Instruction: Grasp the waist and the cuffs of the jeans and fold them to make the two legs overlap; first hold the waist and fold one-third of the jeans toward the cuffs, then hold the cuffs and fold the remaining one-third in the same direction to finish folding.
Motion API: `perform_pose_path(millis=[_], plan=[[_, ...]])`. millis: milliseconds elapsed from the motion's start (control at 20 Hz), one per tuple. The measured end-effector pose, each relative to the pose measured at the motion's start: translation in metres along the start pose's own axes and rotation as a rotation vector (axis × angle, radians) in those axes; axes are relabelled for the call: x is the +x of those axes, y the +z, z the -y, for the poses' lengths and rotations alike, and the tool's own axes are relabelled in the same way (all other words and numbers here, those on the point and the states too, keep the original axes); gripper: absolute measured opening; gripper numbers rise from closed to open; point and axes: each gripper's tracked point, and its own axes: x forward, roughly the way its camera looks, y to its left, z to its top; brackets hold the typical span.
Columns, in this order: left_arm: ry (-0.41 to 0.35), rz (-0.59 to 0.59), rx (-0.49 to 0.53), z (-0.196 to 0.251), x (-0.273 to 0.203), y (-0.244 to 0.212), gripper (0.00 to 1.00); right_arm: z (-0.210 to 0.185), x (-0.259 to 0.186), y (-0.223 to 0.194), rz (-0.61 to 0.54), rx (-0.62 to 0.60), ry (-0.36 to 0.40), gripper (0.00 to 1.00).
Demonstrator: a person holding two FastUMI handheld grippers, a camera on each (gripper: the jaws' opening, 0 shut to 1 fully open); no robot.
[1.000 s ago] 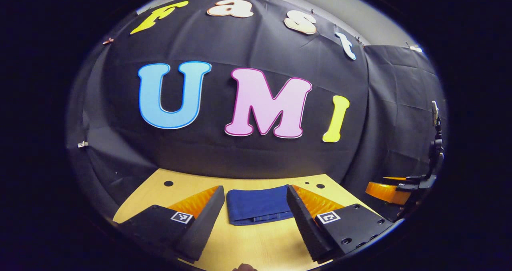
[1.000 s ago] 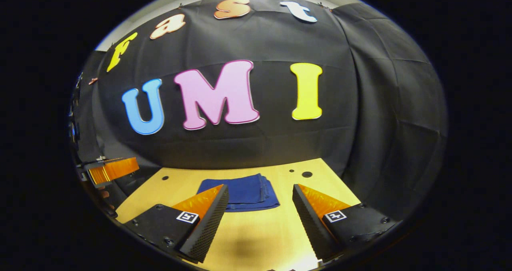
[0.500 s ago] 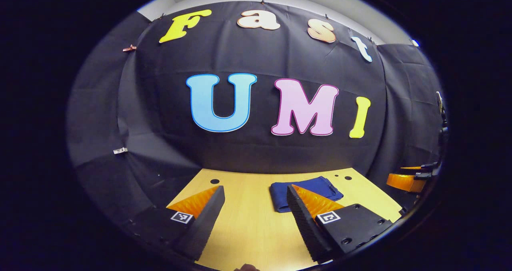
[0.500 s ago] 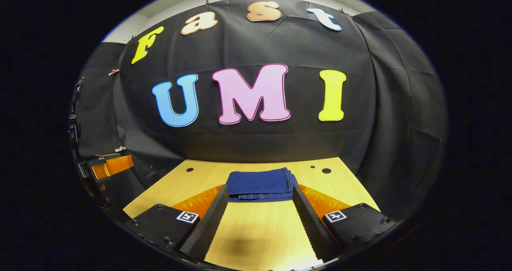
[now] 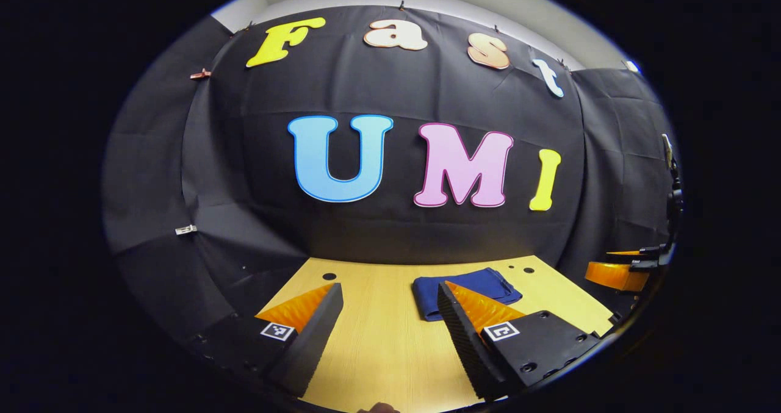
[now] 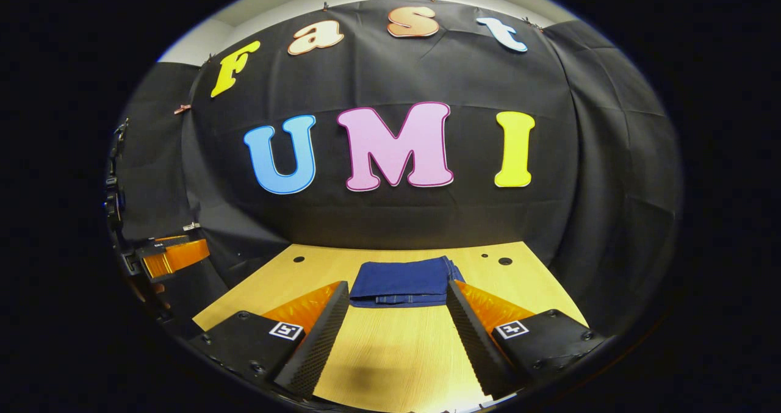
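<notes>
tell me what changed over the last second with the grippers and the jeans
The left gripper swung to its left, so the folded jeans slid from between its fingers to behind its right finger. The right gripper turned to centre the jeans. Both stayed open, gripping nothing; the jeans stayed folded flat on the table.

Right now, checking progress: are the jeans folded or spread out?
Folded: the dark blue denim jeans lie as a compact stacked rectangle on the light wooden table.

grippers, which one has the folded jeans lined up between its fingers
The right gripper: the jeans lie centred beyond its open fingers. From the left gripper, the jeans sit off behind its right-hand finger.
</notes>
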Motion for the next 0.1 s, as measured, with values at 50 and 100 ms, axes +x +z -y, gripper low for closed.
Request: perform_pose_path(millis=[50,100], plan=[[-0.004,-0.001,0.008,0.0027,0.0013,0.0011,0.97,-0.0005,-0.0004,0.0010,0.000,0.002,0.003,0.98],[-0.007,-0.001,0.011,0.0057,0.0016,0.0005,0.96,-0.0002,-0.0002,0.0026,0.004,0.001,0.004,0.98]])
